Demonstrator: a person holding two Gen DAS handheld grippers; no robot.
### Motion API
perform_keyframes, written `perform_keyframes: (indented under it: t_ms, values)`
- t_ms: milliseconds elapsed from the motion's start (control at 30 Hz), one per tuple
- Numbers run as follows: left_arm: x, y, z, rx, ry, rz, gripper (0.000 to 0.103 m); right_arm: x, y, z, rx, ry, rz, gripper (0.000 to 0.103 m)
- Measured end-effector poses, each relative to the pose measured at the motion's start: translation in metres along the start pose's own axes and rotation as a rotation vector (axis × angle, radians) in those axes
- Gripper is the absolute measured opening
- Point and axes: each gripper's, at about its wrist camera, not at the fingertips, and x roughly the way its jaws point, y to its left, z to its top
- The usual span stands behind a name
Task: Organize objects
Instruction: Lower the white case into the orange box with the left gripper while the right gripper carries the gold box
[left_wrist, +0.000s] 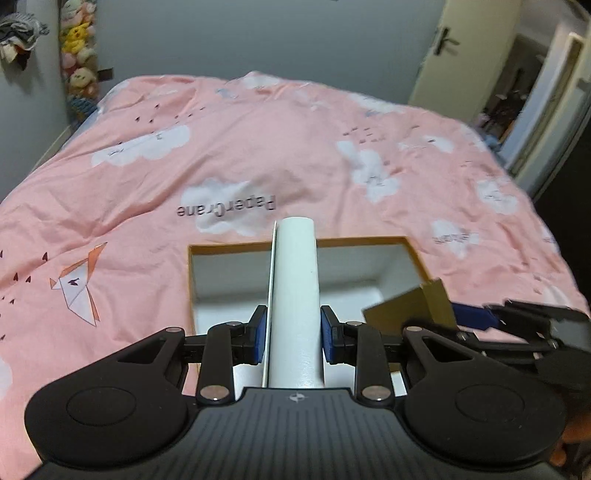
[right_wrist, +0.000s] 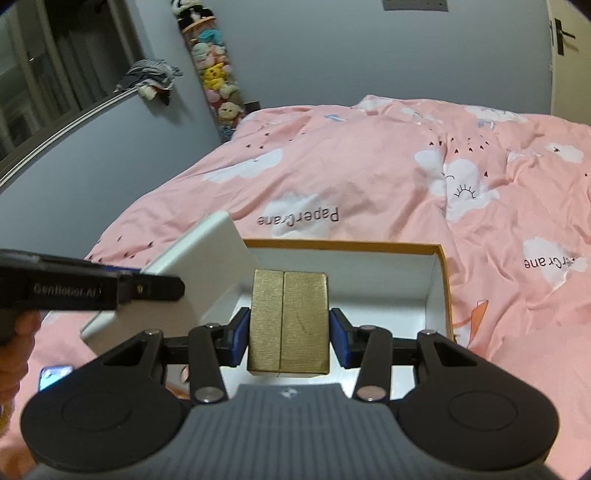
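An open box (left_wrist: 406, 247) with an orange rim and white inside lies on the pink bed cover; it also shows in the right wrist view (right_wrist: 439, 258). My left gripper (left_wrist: 293, 338) is shut on a flat white box (left_wrist: 295, 288), held edge-on above the open box; the same white box (right_wrist: 184, 284) shows tilted at the left of the right wrist view. My right gripper (right_wrist: 290, 336) is shut on a gold box (right_wrist: 288, 321) above the open box. The gold box (left_wrist: 410, 306) and right gripper (left_wrist: 476, 317) show at the right of the left wrist view.
The pink bed cover (left_wrist: 258, 147) with white clouds fills both views. Plush toys (right_wrist: 214, 74) hang on the grey wall by the bed's far corner. A door (left_wrist: 458, 48) stands at the right. A phone-like screen (right_wrist: 55, 374) lies on the cover at lower left.
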Motion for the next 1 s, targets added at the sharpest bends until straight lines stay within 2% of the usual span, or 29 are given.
perform_keyframes:
  t_ms: [133, 333, 467, 633, 733, 833, 1000]
  values:
    - [0.047, -0.002, 0.004, 0.052, 0.067, 0.087, 0.032, 0.037, -0.016, -0.002, 0.039, 0.063, -0.001, 0.047]
    - [0.098, -0.017, -0.024, 0.207, 0.179, 0.205, 0.032, 0.071, -0.034, -0.02, 0.057, 0.137, -0.007, 0.047]
    - [0.114, -0.025, -0.043, 0.294, 0.236, 0.274, 0.033, 0.084, -0.042, -0.028, 0.042, 0.166, -0.022, 0.047]
    - [0.123, -0.033, -0.056, 0.358, 0.268, 0.337, 0.033, 0.089, -0.045, -0.033, 0.032, 0.175, -0.03, 0.047]
    - [0.131, -0.035, -0.063, 0.367, 0.327, 0.329, 0.033, 0.092, -0.046, -0.035, 0.036, 0.184, -0.026, 0.047]
    - [0.131, -0.035, -0.063, 0.348, 0.346, 0.298, 0.034, 0.093, -0.046, -0.038, 0.034, 0.195, -0.029, 0.047]
    - [0.122, -0.029, -0.053, 0.275, 0.368, 0.171, 0.044, 0.098, -0.045, -0.042, 0.037, 0.223, -0.022, 0.047]
